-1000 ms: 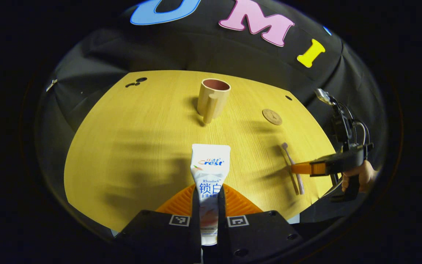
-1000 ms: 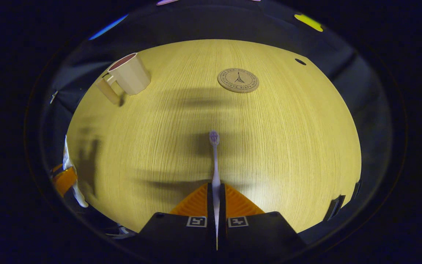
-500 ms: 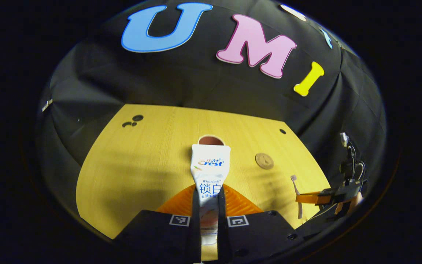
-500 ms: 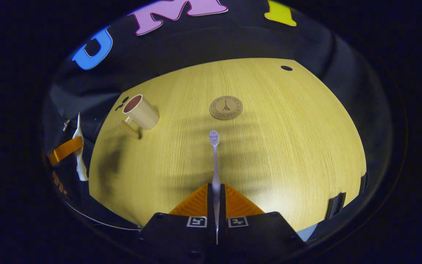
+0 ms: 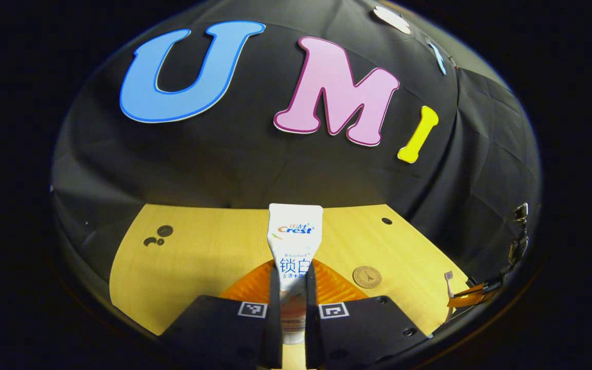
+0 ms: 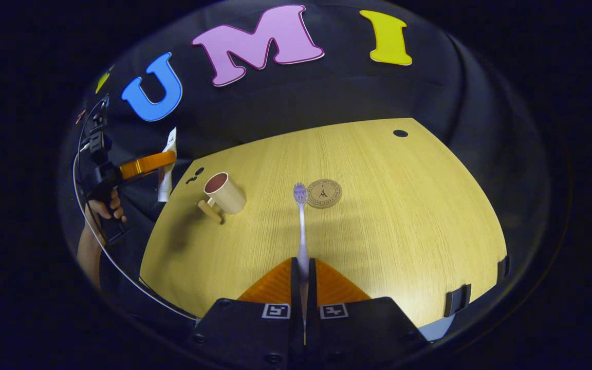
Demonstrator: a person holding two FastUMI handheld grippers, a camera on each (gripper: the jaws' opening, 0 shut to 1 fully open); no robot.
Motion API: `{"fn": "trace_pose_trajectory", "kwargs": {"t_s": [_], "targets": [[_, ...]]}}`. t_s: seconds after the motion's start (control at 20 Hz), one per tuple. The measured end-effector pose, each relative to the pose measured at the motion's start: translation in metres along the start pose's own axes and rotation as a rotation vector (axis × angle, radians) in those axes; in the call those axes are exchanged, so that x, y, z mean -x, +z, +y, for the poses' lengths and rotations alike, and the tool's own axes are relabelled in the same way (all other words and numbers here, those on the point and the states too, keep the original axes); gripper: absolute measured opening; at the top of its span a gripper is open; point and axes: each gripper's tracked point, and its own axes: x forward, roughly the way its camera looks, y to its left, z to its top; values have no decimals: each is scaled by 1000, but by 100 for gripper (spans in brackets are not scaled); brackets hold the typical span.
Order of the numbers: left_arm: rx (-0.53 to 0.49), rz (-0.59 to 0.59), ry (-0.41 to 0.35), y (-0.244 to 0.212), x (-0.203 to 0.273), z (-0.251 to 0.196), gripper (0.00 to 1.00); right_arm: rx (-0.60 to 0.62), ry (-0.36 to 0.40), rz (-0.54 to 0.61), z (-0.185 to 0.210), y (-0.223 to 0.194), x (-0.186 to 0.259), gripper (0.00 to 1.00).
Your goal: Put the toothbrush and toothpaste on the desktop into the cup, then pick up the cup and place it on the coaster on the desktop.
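L tongs (image 5: 292,288) clenched on toothpaste (image 5: 294,234), tube pointing fwd, held above desk (image 5: 208,257). R tongs (image 6: 303,280) clenched on toothbrush (image 6: 301,226), bristle head fwd, lifted off desk. Cup (image 6: 223,192) stands upright nr desk's far-left corner, handle toward near edge, nothing visible inside. Coaster (image 6: 324,193) lies flat mid-desk toward far edge, well apart from cup, bare. In right gripper view, a hand (image 6: 105,208) holds L tongs off desk's left edge.
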Motion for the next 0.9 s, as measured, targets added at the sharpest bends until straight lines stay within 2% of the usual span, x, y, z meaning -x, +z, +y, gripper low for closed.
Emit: {"fn": "trace_pose_trajectory", "kwargs": {"t_s": [0.1, 0.15, 0.2, 0.6, 0.9], "targets": [[1, -46, -27, 7, -20, -1, 22, -43, 19, 0, 3, -5, -4, 6], [2, -68, -37, 10, -30, 0, 18, -60, 25, 7, 3, -8, -7, 6], [0, -90, -44, 12, -40, 1, 22, -70, 27, 14, 2, -11, -12, 6], [28, -196, -99, -2, -106, 11, 22, -95, 3, 34, -13, -28, -38, 6], [-26, -163, -82, -36, -121, 18, 24, -102, -21, 51, -26, -38, -43, 6]]}}
